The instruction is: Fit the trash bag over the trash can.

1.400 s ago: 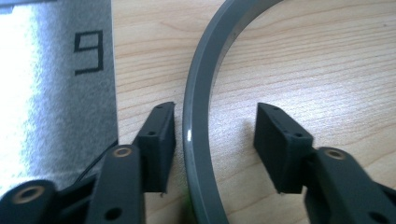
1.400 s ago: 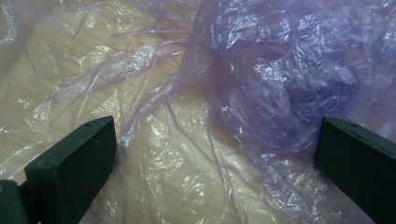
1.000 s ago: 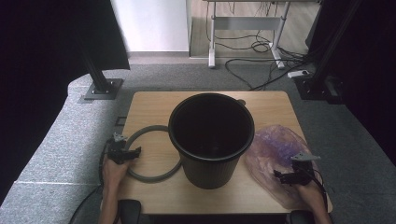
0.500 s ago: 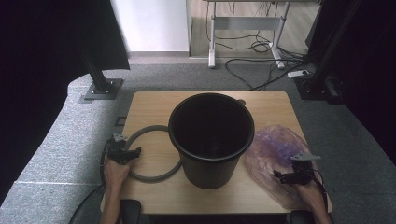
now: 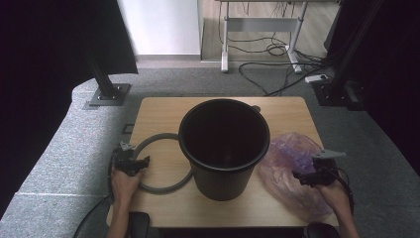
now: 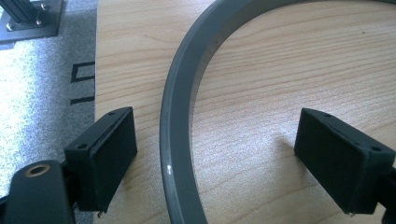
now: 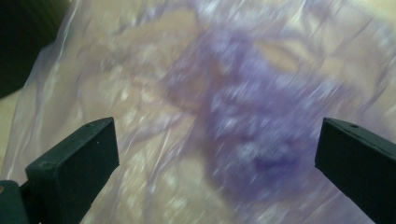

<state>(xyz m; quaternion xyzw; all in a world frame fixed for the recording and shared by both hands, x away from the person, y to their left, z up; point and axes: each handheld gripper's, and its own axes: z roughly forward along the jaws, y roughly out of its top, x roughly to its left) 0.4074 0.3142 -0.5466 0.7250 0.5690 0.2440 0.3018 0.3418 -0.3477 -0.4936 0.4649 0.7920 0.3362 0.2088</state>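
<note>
**Both grippers wide, one over the ring, one over the bag**

The left gripper, low at the left of the high view, is held by a hand coming up from the bottom edge; its jaws stand wide, straddling the grey ring without pressing it. The right gripper, lower right, points left over the purple plastic bag, jaws spread wide and holding nothing; the bag lies crumpled beneath them. Farther up, mid-frame, the black bucket stands upright on the desk, between ring and bag.
</note>
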